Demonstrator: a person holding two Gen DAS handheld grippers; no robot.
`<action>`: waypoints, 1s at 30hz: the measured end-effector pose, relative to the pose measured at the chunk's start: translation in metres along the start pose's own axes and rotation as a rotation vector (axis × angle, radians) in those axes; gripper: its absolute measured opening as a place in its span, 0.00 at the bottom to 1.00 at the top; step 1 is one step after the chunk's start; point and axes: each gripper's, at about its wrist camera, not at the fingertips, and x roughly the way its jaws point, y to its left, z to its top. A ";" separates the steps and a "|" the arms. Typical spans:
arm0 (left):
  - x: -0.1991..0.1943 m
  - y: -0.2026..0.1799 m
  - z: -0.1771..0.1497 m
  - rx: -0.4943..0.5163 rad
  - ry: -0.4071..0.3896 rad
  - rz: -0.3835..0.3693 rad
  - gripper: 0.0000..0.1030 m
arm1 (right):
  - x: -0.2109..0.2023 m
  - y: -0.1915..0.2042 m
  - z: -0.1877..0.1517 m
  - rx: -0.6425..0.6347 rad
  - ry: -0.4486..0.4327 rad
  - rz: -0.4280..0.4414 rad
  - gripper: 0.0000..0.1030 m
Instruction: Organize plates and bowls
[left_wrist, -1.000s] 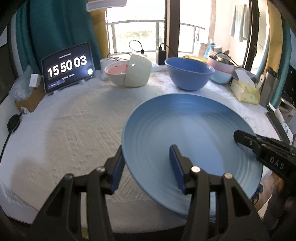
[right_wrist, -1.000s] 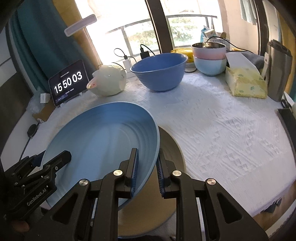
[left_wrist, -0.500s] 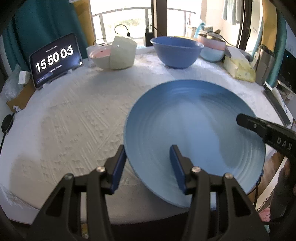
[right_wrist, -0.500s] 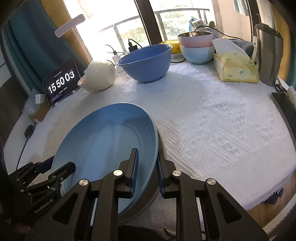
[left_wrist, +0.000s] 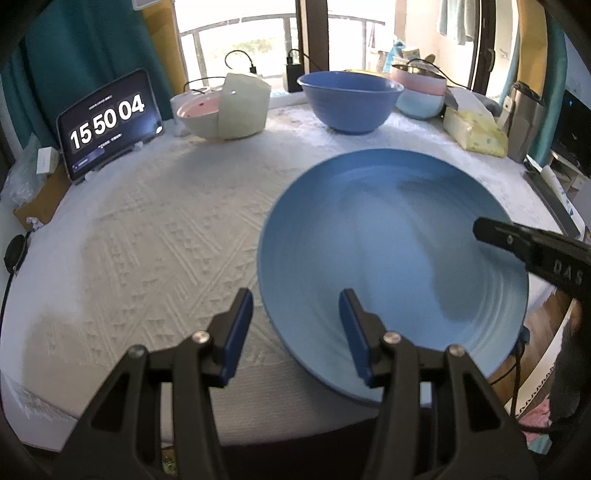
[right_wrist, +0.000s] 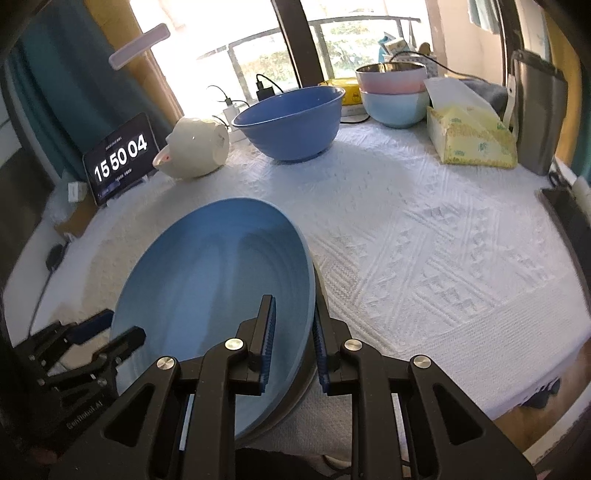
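- My right gripper (right_wrist: 291, 341) is clamped on the rim of the big blue plate (right_wrist: 218, 280). One finger is inside the plate and one is outside it.
- There is a darker plate (right_wrist: 320, 295) right under the blue one, and my outside finger is against it. I cannot tell if I hold both.
- My left gripper (left_wrist: 295, 325) has its fingers apart. The near rim of the big blue plate (left_wrist: 391, 266) sits between them, but neither pad presses on it.
- The blue plate is tilted, at the near edge of the table (left_wrist: 155, 236), which has a white bumpy cloth.
- At the back of the table stands a deep blue bowl (left_wrist: 349, 99), well apart from the plate.
- Beside it, on the right, a pink bowl (right_wrist: 391, 79) sits inside a light blue bowl (right_wrist: 395, 107).
- To the left of the deep blue bowl, a cream bowl (left_wrist: 242, 107) lies on its side against a white bowl that is pink inside (left_wrist: 197, 114).
- A tablet clock (left_wrist: 107, 118) stands at the back left and reads 15 50 04.
- A yellow tissue pack (right_wrist: 472, 138) lies at the back right.
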 end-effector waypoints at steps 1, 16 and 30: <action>0.000 0.001 0.000 -0.001 -0.001 0.000 0.49 | -0.001 0.004 0.000 -0.033 0.007 -0.014 0.21; 0.000 0.005 0.001 -0.010 -0.005 0.003 0.49 | -0.008 0.017 -0.005 -0.242 -0.013 -0.161 0.42; 0.006 0.010 0.007 -0.042 -0.009 0.004 0.49 | -0.004 -0.005 0.003 -0.099 -0.016 -0.090 0.43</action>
